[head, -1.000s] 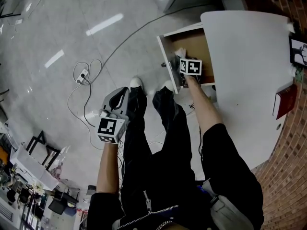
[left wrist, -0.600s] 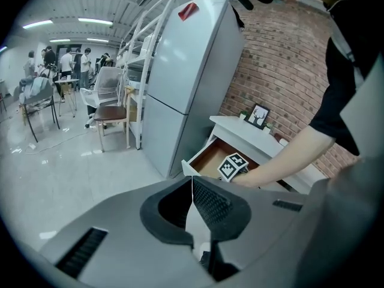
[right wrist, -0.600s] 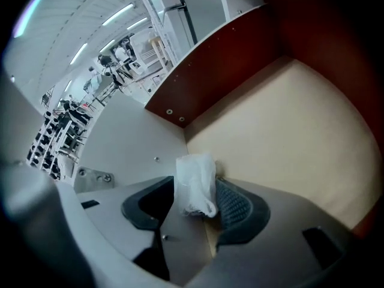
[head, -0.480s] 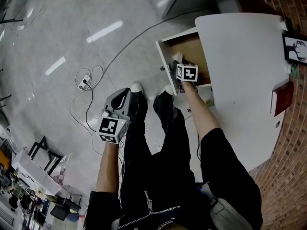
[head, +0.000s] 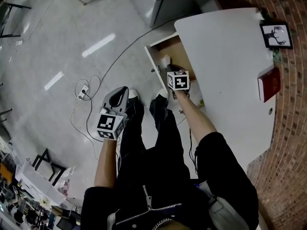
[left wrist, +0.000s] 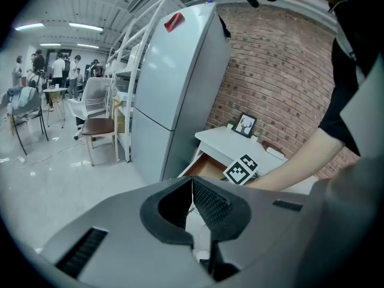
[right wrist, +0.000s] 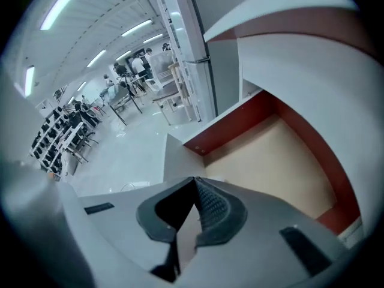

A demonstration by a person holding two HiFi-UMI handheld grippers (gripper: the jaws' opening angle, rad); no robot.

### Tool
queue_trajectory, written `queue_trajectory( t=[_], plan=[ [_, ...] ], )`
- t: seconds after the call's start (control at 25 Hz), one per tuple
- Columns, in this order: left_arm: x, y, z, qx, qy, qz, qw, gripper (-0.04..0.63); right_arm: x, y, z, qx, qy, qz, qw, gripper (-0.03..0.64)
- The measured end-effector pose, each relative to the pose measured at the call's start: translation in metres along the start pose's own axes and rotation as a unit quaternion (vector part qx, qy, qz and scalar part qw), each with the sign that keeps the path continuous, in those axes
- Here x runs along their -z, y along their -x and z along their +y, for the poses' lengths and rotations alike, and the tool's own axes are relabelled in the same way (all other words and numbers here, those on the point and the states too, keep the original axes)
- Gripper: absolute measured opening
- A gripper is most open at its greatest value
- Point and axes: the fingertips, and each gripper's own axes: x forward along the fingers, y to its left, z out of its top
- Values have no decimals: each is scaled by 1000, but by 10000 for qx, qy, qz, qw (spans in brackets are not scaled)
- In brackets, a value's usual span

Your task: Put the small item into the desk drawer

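The white desk [head: 225, 47] has its drawer [head: 154, 60] pulled open, showing a tan floor [right wrist: 270, 155]. A small white item [head: 166, 60] lies inside it near the front. My right gripper [head: 172, 69] hangs just above the drawer's front part; its jaws have just closed and stand shut [right wrist: 194, 179] with nothing between them. My left gripper [head: 124, 90] is held over the floor to the left of the person's legs, well away from the drawer. In the left gripper view its jaws [left wrist: 192, 180] meet, empty.
A tall grey fridge [left wrist: 180, 83] stands beyond the desk against a brick wall [head: 288, 128]. On the desktop are a picture frame [head: 276, 35] and a red box [head: 268, 83]. A power strip [head: 82, 75] and cables lie on the tiled floor. The person's legs stand before the drawer.
My right gripper has lifted up out of the drawer toward the person, and the white item stays inside. The left gripper has risen a little.
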Motion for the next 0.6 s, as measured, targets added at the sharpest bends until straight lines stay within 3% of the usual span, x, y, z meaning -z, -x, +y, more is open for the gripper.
queue_trajectory(
  t=[0.36, 0.6],
  plan=[
    [-44, 15, -16, 212, -327, -109, 9992, 21, -22, 87, 46, -309, 205, -473, 9982, 5],
    [-81, 22, -28, 377, -653, -267, 9968, 21, -50, 158, 62, -326, 83, -1157, 9927, 5]
  ],
)
